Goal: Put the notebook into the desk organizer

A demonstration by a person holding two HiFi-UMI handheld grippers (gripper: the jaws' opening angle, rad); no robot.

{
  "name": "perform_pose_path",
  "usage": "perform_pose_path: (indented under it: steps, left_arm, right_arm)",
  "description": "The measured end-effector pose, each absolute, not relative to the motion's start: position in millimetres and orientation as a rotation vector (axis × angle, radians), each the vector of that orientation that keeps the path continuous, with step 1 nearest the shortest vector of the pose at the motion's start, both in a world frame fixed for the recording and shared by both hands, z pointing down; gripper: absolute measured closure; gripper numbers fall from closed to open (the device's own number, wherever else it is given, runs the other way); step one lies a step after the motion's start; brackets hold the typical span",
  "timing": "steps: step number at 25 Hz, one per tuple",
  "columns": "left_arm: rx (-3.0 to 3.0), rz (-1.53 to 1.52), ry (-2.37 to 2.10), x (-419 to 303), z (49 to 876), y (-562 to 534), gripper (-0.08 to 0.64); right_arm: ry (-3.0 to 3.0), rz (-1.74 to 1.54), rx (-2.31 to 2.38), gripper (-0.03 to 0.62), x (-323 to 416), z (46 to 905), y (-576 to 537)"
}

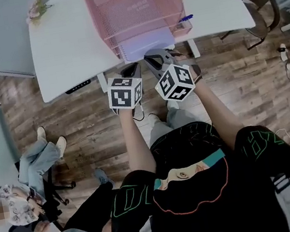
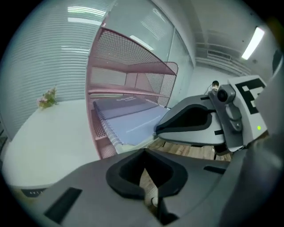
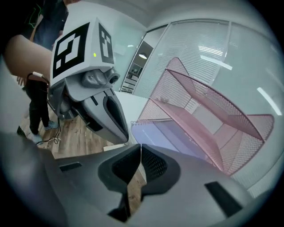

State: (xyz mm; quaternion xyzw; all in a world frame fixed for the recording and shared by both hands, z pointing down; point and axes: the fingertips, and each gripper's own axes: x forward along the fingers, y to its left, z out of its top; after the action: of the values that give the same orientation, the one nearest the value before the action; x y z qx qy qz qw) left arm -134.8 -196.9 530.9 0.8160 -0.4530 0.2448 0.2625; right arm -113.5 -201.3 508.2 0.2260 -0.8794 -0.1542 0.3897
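Observation:
A lavender spiral notebook (image 1: 146, 44) lies in the bottom tier of the pink mesh desk organizer (image 1: 131, 4) on the white desk (image 1: 66, 48), its near end sticking out toward the desk's front edge. My left gripper (image 1: 130, 68) and right gripper (image 1: 158, 58) sit side by side just off that edge, close to the notebook's near end. In the left gripper view the left gripper (image 2: 144, 153) is shut with nothing between its tips, and the notebook (image 2: 133, 119) lies ahead. In the right gripper view the right gripper (image 3: 140, 148) is shut and empty, facing the notebook (image 3: 164, 135).
A small bunch of flowers (image 1: 37, 8) stands at the desk's far left corner. A blue pen (image 1: 185, 18) lies by the organizer's right side. A chair (image 1: 258, 3) stands right of the desk, and a seated person (image 1: 31, 166) is at the lower left on the wooden floor.

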Motion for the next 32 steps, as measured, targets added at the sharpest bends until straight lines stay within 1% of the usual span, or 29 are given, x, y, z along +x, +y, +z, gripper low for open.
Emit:
perform_pose_path:
  steps: [9,13,19,26,32]
  left_arm:
    - [2.236,0.757,-1.242,-116.8,528.8,-230.2,0.563]
    - [2.24,0.811,-1.245,-113.3,528.8,-240.1,0.563]
    - [2.215,0.836,-1.277,-114.8,529.2,-253.3,0.563]
    - [2.198,0.838,-1.257,-114.8,528.6,-258.8,0.563]
    - [2.183,0.802,-1.312,-116.8,516.4,-252.2,0.563]
  right_arm:
    - [-2.188,-0.345,0.642,0.581,-84.3,502.5,-237.6]
    - [-2.147,-0.292,0.581,0.581,-70.9,516.8,-232.3]
    - [-2.075,-0.263,0.637,0.581,-53.9,527.0,-253.3]
    - [-2.043,-0.273,0.678,0.581,-51.4,528.1,-272.5]
    - [-2.108,-0.255,0.696,0.581,-57.2,512.3,-261.3]
